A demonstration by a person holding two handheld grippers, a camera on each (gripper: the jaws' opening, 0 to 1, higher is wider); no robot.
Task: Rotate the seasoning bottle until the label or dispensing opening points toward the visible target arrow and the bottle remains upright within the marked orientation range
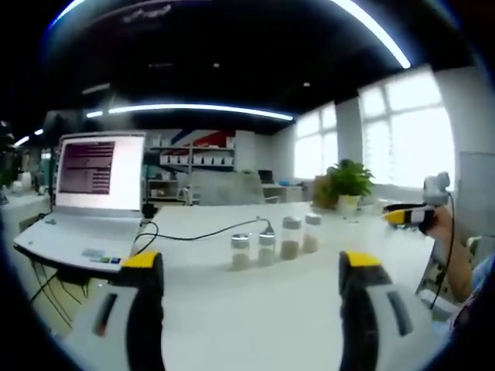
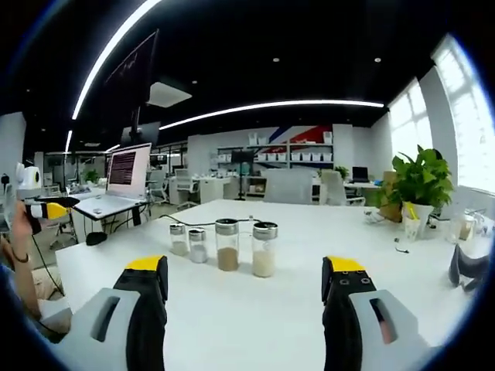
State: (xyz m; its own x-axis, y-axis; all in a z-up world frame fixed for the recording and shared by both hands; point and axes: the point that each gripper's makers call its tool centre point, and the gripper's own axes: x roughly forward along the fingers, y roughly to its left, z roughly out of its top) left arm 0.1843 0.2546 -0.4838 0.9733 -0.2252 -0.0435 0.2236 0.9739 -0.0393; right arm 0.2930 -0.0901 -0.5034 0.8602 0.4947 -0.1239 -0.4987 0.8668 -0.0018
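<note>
Several clear seasoning bottles with silver caps stand upright in a row on the white table (image 1: 255, 332). In the left gripper view the two short ones (image 1: 240, 251) are nearer, the taller ones (image 1: 291, 237) behind them. In the right gripper view the tall bottle of brown powder (image 2: 227, 244) and the tall bottle of pale powder (image 2: 264, 249) stand right of the two short ones (image 2: 199, 245). My left gripper (image 1: 251, 267) is open, well short of the row. My right gripper (image 2: 245, 269) is open too, nothing between its jaws. Each gripper also appears hand-held in the other's view, the right gripper (image 1: 406, 216) and the left gripper (image 2: 46, 209).
An open laptop (image 1: 93, 185) sits at the table's left end, also seen as the laptop (image 2: 120, 182), with a black cable (image 1: 201, 232) running toward the bottles. A potted plant (image 2: 418, 182) and small items stand at the far side. Bare table (image 2: 255, 332) lies between jaws and bottles.
</note>
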